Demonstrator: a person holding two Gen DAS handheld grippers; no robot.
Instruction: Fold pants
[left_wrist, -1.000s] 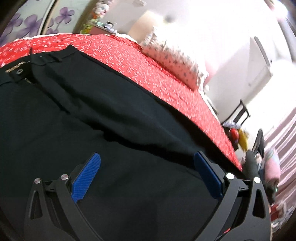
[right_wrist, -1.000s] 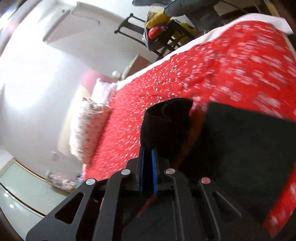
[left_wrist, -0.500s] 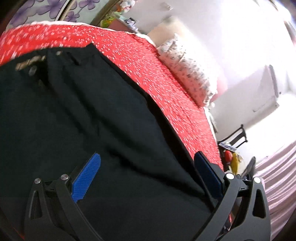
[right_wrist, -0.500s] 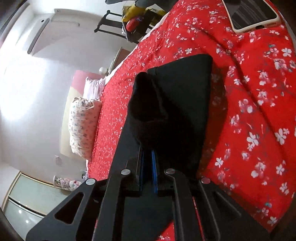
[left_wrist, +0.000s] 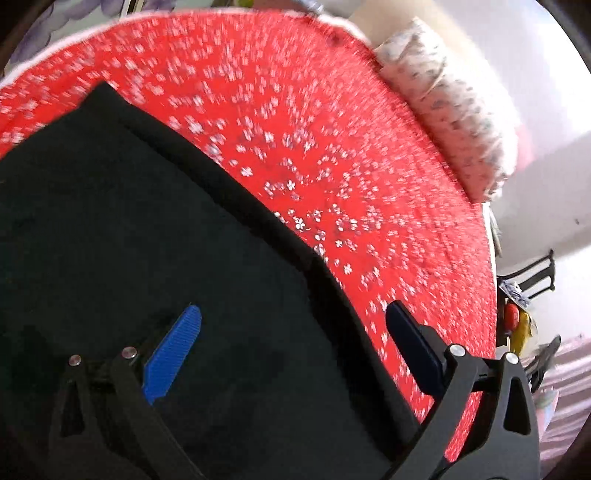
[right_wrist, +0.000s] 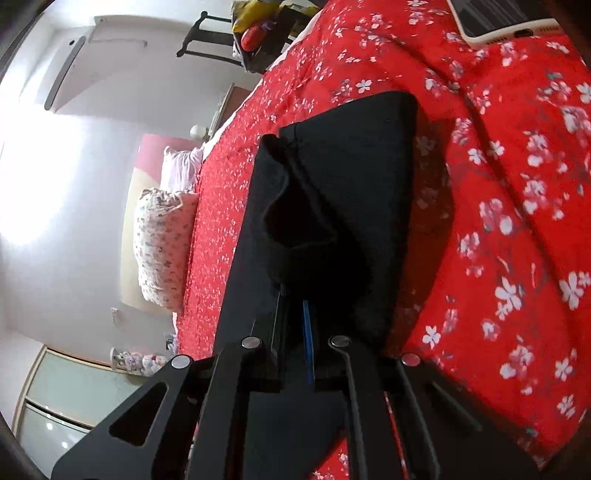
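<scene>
Pants: the black fabric pants (left_wrist: 155, 258) lay spread on the red bedspread with white blossoms (left_wrist: 332, 177), covering its near side, their long edge running diagonally across it.
Left gripper: the left gripper (left_wrist: 291, 332) hovered over the pants, blue-padded fingers (left_wrist: 173, 354) wide apart, nothing between them.
Right gripper: the right gripper (right_wrist: 295, 314) was clamped on a bunched fold of the pants (right_wrist: 351, 206), lifted off the bedspread (right_wrist: 517, 221).
Far edge: a white floral pillow (right_wrist: 162, 251).
Corner: a white-cased phone (right_wrist: 509, 18).
</scene>
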